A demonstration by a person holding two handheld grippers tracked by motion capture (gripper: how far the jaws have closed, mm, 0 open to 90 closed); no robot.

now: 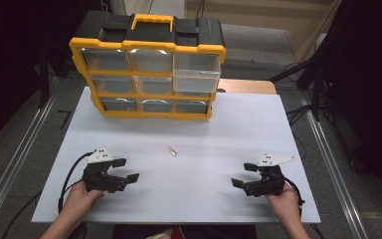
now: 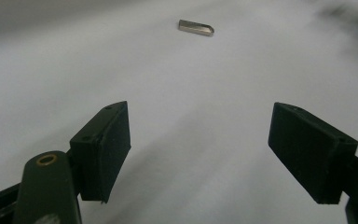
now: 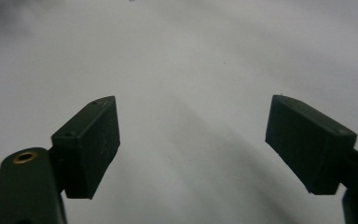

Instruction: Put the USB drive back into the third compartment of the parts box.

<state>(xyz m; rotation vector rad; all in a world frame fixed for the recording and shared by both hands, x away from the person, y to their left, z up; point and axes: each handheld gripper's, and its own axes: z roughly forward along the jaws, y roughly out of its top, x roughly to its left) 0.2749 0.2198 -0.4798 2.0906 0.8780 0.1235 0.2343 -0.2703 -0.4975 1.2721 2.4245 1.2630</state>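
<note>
With both grippers (image 1: 129, 170) (image 1: 242, 175) held spread and empty, the small metal piece (image 1: 172, 151) before the organizer (image 1: 149, 74) could be nudged away if approached low.

You have open table (image 1: 229, 149) between both grippers; one small metal piece (image 1: 172, 150) lies mid-table. The drawer organiser (image 1: 146, 69) blocks the far-left edge.

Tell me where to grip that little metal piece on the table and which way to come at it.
Grip the metal piece across its narrow width, on the two long sides near the middle. It lies flat on the table, so probably come from straight above, jaws turned across its length. The left gripper is nearer and its jaws stand wide open with nothing between them.
</note>
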